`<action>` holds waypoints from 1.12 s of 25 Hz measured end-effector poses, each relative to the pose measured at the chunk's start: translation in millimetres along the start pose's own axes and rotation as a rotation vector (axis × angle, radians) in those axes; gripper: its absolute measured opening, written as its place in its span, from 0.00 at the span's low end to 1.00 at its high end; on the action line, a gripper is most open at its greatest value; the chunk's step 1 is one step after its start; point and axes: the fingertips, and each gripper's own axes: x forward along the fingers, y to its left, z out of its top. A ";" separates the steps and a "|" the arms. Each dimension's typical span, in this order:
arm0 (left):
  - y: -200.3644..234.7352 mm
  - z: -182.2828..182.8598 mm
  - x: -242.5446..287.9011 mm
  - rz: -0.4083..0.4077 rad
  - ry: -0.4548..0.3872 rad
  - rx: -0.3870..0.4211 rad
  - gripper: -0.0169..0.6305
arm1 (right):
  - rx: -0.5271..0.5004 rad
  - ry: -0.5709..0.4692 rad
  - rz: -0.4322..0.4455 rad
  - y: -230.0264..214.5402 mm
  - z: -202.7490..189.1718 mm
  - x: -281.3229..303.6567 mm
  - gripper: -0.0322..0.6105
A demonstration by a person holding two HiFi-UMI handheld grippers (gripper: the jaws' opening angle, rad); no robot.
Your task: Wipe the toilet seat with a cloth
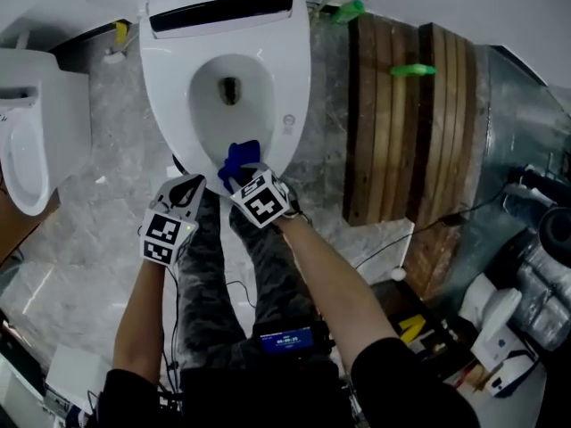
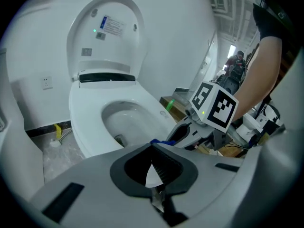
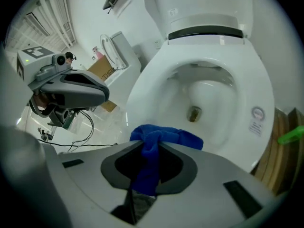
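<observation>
Blue cloth is sitting pinched in the right gripper over the front rim of the toilet seat (left gripper is hanging beside it, clenched on nothing), so I'm guessing the wiping is only starting and nearly the whole ring is waiting.

Toilet seat rim unobstructed, wooden boards right, white fixture left

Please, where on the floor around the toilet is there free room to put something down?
The grey floor between the toilet seat and the white fixture at left is bare. A narrower bare strip runs between the seat and the wooden planks. Crowded: the seat's front, with the left gripper, the right gripper and its blue cloth; gear fills the lower right.
</observation>
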 end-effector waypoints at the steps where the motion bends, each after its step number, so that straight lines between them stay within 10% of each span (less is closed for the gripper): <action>1: -5.4 1.9 3.7 -0.011 0.006 0.012 0.05 | 0.022 -0.003 -0.010 -8.2 -6.6 -5.2 0.16; 28: -50.5 57.1 60.6 -0.135 0.075 0.165 0.05 | 0.161 -0.155 -0.171 -133.3 -13.0 -85.3 0.16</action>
